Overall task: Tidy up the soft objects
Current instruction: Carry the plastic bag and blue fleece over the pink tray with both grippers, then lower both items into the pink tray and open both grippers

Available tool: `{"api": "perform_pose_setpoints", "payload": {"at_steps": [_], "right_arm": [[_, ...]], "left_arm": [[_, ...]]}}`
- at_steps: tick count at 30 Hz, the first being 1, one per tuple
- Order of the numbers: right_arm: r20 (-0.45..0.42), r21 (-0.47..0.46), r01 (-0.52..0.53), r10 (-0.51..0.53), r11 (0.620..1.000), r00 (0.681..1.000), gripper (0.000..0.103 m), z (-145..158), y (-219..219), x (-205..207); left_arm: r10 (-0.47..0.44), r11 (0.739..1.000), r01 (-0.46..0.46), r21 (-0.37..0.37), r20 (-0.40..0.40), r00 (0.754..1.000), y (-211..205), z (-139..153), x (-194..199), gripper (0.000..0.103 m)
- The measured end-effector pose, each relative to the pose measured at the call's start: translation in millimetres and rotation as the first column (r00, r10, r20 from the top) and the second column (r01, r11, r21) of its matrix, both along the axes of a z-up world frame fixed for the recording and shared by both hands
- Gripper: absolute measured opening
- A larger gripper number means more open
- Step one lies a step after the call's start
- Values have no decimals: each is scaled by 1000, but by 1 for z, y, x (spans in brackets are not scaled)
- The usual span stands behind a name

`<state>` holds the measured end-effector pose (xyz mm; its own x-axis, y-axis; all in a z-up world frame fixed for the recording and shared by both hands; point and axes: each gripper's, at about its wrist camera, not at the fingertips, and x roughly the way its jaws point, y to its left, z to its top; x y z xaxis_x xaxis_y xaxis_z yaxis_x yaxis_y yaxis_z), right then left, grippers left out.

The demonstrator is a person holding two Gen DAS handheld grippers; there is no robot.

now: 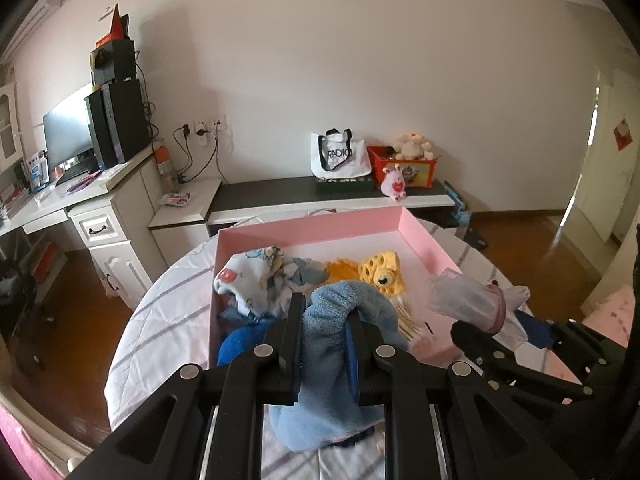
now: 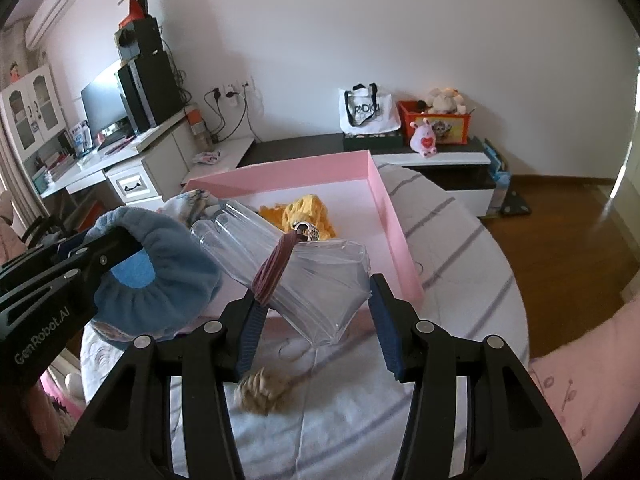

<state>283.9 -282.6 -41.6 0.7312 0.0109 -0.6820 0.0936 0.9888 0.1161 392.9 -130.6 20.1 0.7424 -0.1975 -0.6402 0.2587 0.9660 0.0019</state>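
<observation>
- At the left edge of my left wrist view I see a white desk (image 1: 48, 204) with a dark monitor (image 1: 66, 132) and black speakers (image 1: 118, 120) stacked beside it.
- Lower centre of that view, my left gripper (image 1: 324, 336) has its jaws clamped on a light blue fleece slipper (image 1: 340, 320), which bulges up between the pads and hangs down below them.
- Just behind the slipper sits the pink box (image 1: 320, 224) on the striped white cover (image 1: 160, 320). Inside, from left to right, lie a printed pale cloth (image 1: 256, 280), a bright blue plush piece (image 1: 240, 340) at the near left corner, and a yellow knitted toy (image 1: 378, 272).
- Centre right, at the back wall, a white tote bag (image 1: 340, 156) and a red toy bin (image 1: 404, 168) stand on the low dark shelf (image 1: 272, 194).
- In the right wrist view my left gripper (image 2: 120, 240) enters from the left edge, the slipper (image 2: 160, 276) puffed around its tip.
- Centre of that view, my right gripper (image 2: 316, 304) has its jaws closed against a clear plastic pouch (image 2: 312, 276) with a maroon elastic band (image 2: 276, 268) around it, held over the near edge of the pink box (image 2: 392, 216).
- Below the pouch, a beige knotted rope piece (image 2: 264, 392) lies on the cover (image 2: 460, 240).
</observation>
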Motion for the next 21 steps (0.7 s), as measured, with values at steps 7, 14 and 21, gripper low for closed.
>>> {"api": "perform_pose_setpoints", "payload": {"at_steps": [7, 14, 21], "right_arm": [[-60, 25, -18, 19, 1000, 998, 47, -25, -4, 34], [-104, 47, -33, 38, 998, 994, 48, -43, -3, 55], [-99, 66, -23, 29, 998, 995, 51, -46, -6, 57]], "left_arm": [[20, 1000, -20, 0, -55, 998, -10, -27, 55, 14], [19, 1000, -21, -11, -114, 993, -8, -51, 89, 15], [51, 998, -53, -19, -91, 995, 3, -54, 90, 68]]}}
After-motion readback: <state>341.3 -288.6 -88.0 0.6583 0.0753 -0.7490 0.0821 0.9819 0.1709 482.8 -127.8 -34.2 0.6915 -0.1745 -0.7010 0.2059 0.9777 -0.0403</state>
